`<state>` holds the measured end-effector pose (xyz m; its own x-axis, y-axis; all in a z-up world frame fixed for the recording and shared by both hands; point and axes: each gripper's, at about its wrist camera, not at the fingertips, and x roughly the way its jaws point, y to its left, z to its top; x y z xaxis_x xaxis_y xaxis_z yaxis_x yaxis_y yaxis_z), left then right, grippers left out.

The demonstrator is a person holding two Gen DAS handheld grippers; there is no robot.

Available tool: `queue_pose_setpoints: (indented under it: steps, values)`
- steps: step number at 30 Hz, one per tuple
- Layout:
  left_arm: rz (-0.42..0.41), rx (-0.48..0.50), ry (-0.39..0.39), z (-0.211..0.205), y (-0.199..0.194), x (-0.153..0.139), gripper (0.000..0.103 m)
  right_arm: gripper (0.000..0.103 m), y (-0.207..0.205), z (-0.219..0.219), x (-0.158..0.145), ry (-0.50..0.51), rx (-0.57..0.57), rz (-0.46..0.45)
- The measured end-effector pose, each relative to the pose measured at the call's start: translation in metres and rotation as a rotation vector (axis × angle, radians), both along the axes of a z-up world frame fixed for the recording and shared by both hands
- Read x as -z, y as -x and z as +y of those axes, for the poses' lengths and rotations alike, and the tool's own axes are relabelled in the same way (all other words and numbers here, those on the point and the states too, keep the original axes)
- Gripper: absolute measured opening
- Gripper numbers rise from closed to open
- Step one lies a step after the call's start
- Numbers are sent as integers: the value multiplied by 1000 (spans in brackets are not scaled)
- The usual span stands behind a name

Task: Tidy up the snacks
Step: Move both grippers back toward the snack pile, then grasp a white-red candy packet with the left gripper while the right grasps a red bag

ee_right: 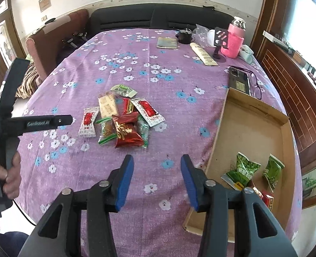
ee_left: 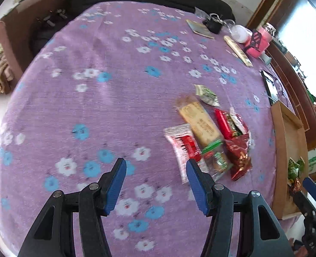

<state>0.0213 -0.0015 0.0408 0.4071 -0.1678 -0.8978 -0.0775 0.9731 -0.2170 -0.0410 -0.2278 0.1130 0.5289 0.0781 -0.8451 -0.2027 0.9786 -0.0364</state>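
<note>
Purple flowered cloth covers your bench (ee_right: 136, 68), with the heap of mixed snack packets (ee_right: 123, 120) mid-bench. Both your left gripper (ee_left: 155, 184) and right gripper (ee_right: 157, 180) gape wide, empty. Only the right view reveals "GenRobot.AI" lettering (ee_right: 38, 123) and green packets (ee_right: 243, 169) inside the shallow cardboard tray (ee_right: 254, 107).

Legible text is limited to one item. In the right wrist view, the black arm of the left gripper (ee_right: 48, 123), to the left of the snack pile (ee_right: 123, 117), carries an embossed brand mark that appears to read "GenRobot.AI". The wrappers in the snack pile carry printed characters, but these are too small and blurred to read. In the left wrist view no print is legible.
</note>
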Motion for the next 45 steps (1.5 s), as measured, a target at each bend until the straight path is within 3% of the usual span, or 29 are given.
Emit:
queue_pose_setpoints:
  steps: [6,8,13,17,24,36,39,45]
  values:
    - [26,56,-17,-27,-23,11,60,47,5,-20,-5,2,40,-21]
    - [37,62,-32,-33,-30,18,51,47,6,-25,-6,-2,46,-23]
    - [1,80,-109,-38,-37,22,41,47,3,-30,-5,-32,36,-11]
    - [-12,80,-122,-30,-30,23,30,47,-8,-24,-2,-96,4,30]
    - [-17,66,-134,-11,1,23,29,47,-42,5,16,-177,-52,160]
    - [-23,70,-122,3,19,22,30,47,-100,70,67,-67,-132,267]
    - [-26,81,-131,2,19,23,30,47,-101,76,72,-21,-131,245]
    - [-42,91,-151,-1,12,24,30,31,-97,70,90,-2,-101,315]
